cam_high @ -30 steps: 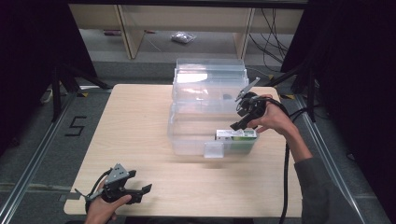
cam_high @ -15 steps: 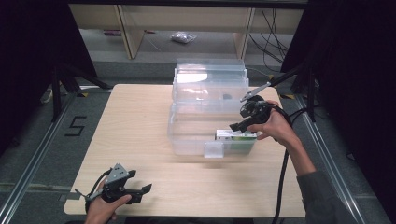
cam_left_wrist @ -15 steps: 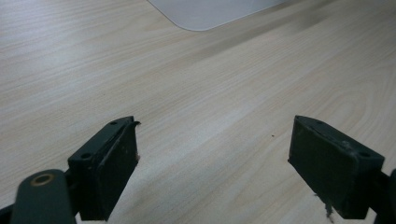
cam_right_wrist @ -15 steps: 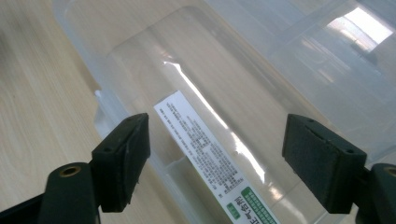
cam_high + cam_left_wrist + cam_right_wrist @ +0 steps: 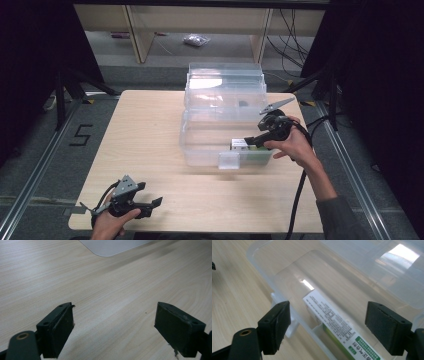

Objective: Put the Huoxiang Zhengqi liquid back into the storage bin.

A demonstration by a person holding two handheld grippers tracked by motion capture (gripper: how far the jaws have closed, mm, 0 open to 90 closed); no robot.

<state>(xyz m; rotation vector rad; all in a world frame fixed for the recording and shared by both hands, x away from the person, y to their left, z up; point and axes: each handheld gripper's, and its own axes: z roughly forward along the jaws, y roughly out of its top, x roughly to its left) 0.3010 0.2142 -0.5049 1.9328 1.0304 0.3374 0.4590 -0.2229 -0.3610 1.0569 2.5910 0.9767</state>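
High view: right gripper (image 5: 252,142) hovers with jaws spread over a white-and-green carton (image 5: 332,317) lying inside the clear bin (image 5: 200,145), apparently just set down there, while left gripper (image 5: 150,205), jaws also apart and empty, rests low near the table (image 5: 150,125) edge.

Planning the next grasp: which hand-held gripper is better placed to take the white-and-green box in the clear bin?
Right hand-held gripper: open, hovering above the box. Left hand-held gripper sits at the table's near edge.
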